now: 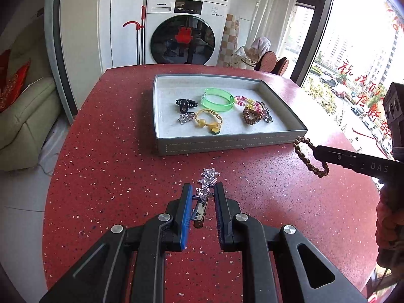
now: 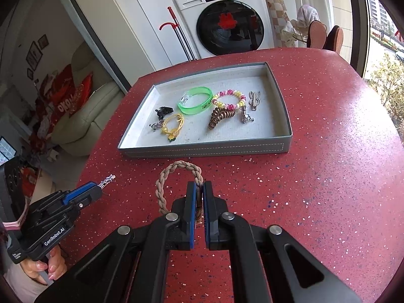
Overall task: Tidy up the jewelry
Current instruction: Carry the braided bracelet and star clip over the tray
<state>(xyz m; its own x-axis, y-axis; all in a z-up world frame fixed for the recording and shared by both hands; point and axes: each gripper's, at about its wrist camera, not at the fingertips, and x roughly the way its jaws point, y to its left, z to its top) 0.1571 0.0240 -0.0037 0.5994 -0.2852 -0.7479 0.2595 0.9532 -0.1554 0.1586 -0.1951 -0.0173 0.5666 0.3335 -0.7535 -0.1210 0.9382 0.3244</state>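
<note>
**Both grippers loaded short of the tray**

While both hands hung over the red table (image 1: 101, 176), the left gripper (image 1: 203, 191) pinched a glittery star hair clip (image 1: 205, 186), apparently by its metal bar. The right gripper (image 2: 199, 189), nearly closed, clamped a braided brown bracelet (image 2: 171, 176). Other jewelry lay inside the grey tray (image 2: 202, 149).

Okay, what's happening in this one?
A person is sorting jewelry into a grey tray on a red table, a gripper in each hand. The left gripper holds a silver star hair clip; the right gripper is clamped on a braided brown bracelet. Both are short of the tray, which already holds a green bangle, hair ties and clips.
</note>
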